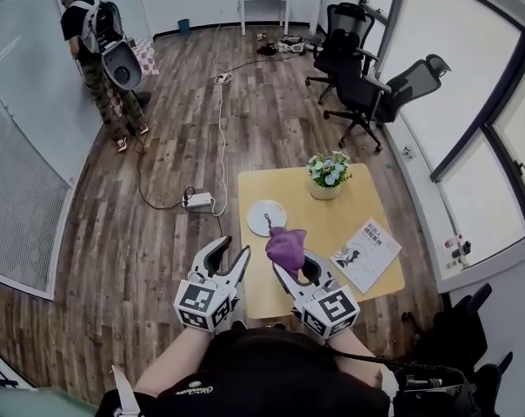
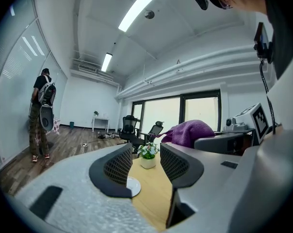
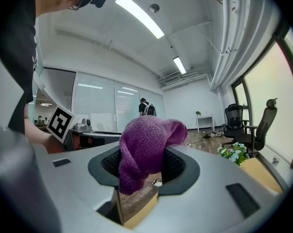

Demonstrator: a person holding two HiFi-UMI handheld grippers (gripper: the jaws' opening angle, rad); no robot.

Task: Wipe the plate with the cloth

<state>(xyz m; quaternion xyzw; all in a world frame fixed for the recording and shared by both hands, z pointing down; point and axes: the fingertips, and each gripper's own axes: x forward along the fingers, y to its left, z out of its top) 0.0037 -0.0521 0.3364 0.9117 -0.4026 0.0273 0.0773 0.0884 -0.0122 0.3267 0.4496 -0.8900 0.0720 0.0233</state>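
Note:
A white plate (image 1: 267, 217) lies near the left edge of a small wooden table (image 1: 302, 196). My right gripper (image 1: 290, 266) hovers over the table's near part, just short of the plate, shut on a bunched purple cloth (image 1: 286, 247). In the right gripper view the cloth (image 3: 144, 144) bulges up from between the fingers and droops over the front of the right gripper (image 3: 144, 165). My left gripper (image 1: 233, 252) is held off the table's left edge, open with nothing in it. In the left gripper view the plate (image 2: 133, 186) shows low between the jaws of the left gripper (image 2: 145, 161).
A pot of flowers (image 1: 328, 176) stands at the table's far right and a book (image 1: 367, 254) lies at its near right corner. A power strip with cables (image 1: 199, 201) is on the floor left of the table. Office chairs (image 1: 358, 68) and a person (image 1: 102, 50) are farther back.

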